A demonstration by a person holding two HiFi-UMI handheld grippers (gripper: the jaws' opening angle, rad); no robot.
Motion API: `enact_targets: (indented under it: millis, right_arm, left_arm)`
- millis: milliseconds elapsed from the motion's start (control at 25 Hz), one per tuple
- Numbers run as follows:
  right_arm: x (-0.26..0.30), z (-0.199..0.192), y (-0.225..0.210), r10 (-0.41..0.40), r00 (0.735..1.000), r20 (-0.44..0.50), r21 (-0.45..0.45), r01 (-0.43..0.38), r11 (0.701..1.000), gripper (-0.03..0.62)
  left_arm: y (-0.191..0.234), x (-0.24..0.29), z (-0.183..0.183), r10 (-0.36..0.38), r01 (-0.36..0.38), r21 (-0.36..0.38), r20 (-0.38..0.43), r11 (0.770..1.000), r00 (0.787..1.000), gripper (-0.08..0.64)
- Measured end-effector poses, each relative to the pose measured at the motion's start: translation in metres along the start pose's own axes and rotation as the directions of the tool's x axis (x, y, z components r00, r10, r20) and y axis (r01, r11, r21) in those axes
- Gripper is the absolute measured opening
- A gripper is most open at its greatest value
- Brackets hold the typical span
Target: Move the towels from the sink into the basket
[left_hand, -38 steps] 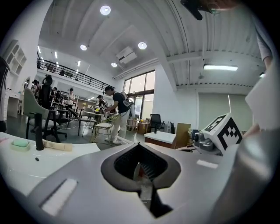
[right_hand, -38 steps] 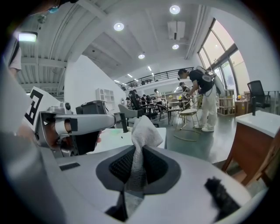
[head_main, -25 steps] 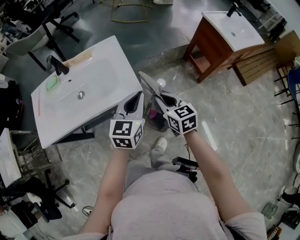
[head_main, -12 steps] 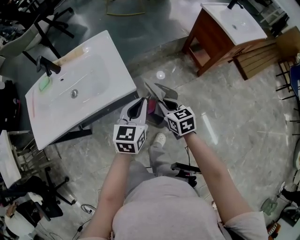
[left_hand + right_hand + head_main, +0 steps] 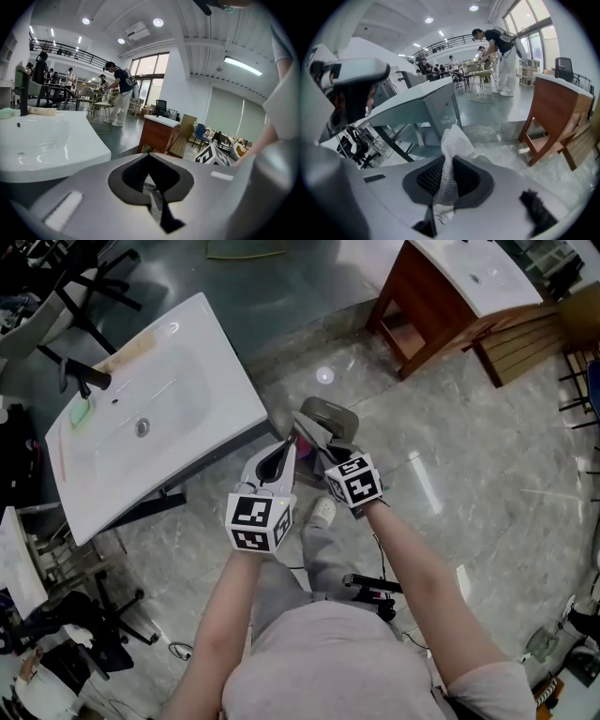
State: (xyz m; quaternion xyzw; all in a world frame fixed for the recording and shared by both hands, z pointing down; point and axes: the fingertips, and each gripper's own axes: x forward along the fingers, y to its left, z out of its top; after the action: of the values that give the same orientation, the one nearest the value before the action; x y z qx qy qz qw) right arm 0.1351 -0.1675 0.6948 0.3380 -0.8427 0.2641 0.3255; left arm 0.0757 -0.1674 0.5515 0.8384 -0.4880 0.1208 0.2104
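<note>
The white sink (image 5: 202, 352) stands at the left of the head view, and its basin looks bare. My right gripper (image 5: 317, 432) is shut on a grey-white towel (image 5: 328, 414), just off the sink's near corner and above the floor. In the right gripper view the towel (image 5: 451, 140) sticks up out of the closed jaws. My left gripper (image 5: 284, 448) sits beside it, shut, with nothing in its jaws (image 5: 154, 197). The grippers hide the floor below them, so I cannot make out the basket.
A black faucet (image 5: 82, 381), a green sponge (image 5: 81, 411) and a beige strip (image 5: 131, 351) lie along the sink's back edge. A wooden vanity (image 5: 427, 310) with a second basin stands at the upper right. The person's shoe (image 5: 322, 512) is on the marble floor.
The head camera has shifted, so the sink sits a little further left. Both grippers stay side by side off the sink's corner. The right one still holds the towel.
</note>
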Motion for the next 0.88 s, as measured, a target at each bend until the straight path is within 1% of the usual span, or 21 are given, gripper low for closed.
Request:
enact_targets:
  millis: [80, 160, 320, 480, 680, 760, 880]
  right_arm:
    - [0.008, -0.01, -0.002, -0.006, 1.0, -0.029, -0.021, 0.006, 1.0, 0.055]
    - [0.016, -0.018, -0.007, -0.018, 0.999, -0.046, -0.007, 0.017, 1.0, 0.055]
    - [0.032, -0.035, -0.021, -0.046, 0.996, -0.072, 0.075, 0.052, 0.996, 0.055]
    - [0.05, -0.051, -0.035, -0.054, 0.994, -0.092, 0.149, 0.068, 0.987, 0.055]
    - [0.07, -0.062, -0.042, -0.05, 0.994, -0.102, 0.252, 0.074, 0.965, 0.055]
    - [0.076, -0.062, -0.046, -0.058, 0.993, -0.103, 0.276, 0.084, 0.957, 0.059]
    - [0.083, -0.064, -0.051, -0.069, 0.991, -0.117, 0.278, 0.099, 0.955, 0.091]
  left_arm:
    - [-0.002, 0.002, -0.005, -0.01, 0.01, -0.005, -0.01, 1.0, 1.0, 0.009]
    - [-0.004, 0.003, -0.011, -0.017, 0.017, -0.009, -0.019, 1.0, 1.0, 0.009]
    - [-0.003, 0.001, -0.026, -0.018, 0.017, -0.023, -0.041, 1.0, 0.999, 0.008]
    - [0.0, 0.001, -0.039, -0.016, 0.013, -0.035, -0.062, 0.999, 0.998, 0.009]
    - [0.011, 0.008, -0.047, 0.005, -0.009, -0.048, -0.079, 0.999, 0.997, 0.009]
    - [0.014, 0.017, -0.047, 0.009, -0.012, -0.041, -0.084, 0.999, 0.996, 0.008]
    - [0.012, 0.036, -0.054, -0.01, 0.008, -0.017, -0.114, 1.0, 0.993, 0.009]
